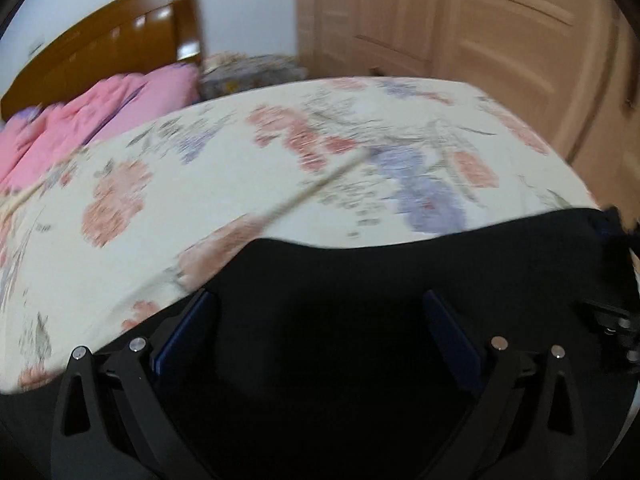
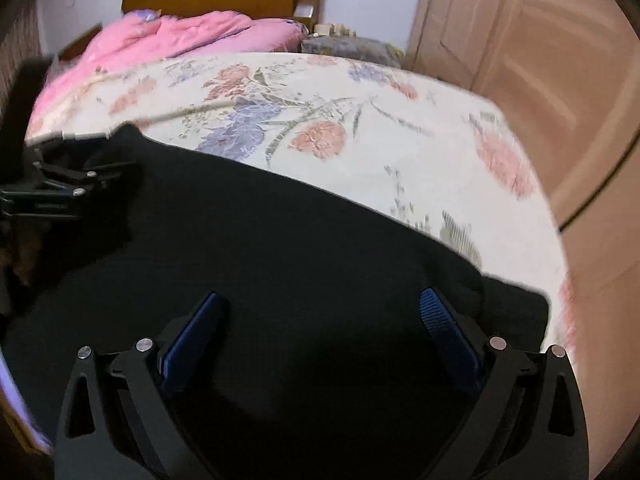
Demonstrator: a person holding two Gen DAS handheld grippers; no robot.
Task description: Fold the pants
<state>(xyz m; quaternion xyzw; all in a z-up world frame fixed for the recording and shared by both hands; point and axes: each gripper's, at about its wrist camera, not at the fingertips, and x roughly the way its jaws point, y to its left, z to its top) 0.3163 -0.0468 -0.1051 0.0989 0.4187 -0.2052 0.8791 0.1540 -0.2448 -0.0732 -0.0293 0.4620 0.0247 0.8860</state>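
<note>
Both the left hand-held gripper [image 1: 320, 312] and right hand-held gripper [image 2: 324, 312] hover spread over black pants [image 2: 280, 240] on the bed [image 2: 400, 152], nothing pinched; next, likely grasp an edge to fold.

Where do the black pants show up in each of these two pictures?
Left wrist view: black pants fill the lower middle and right.
Right wrist view: pants spread from left edge to lower right.
Shared landmark: pink quilt by the wooden headboard.
</note>
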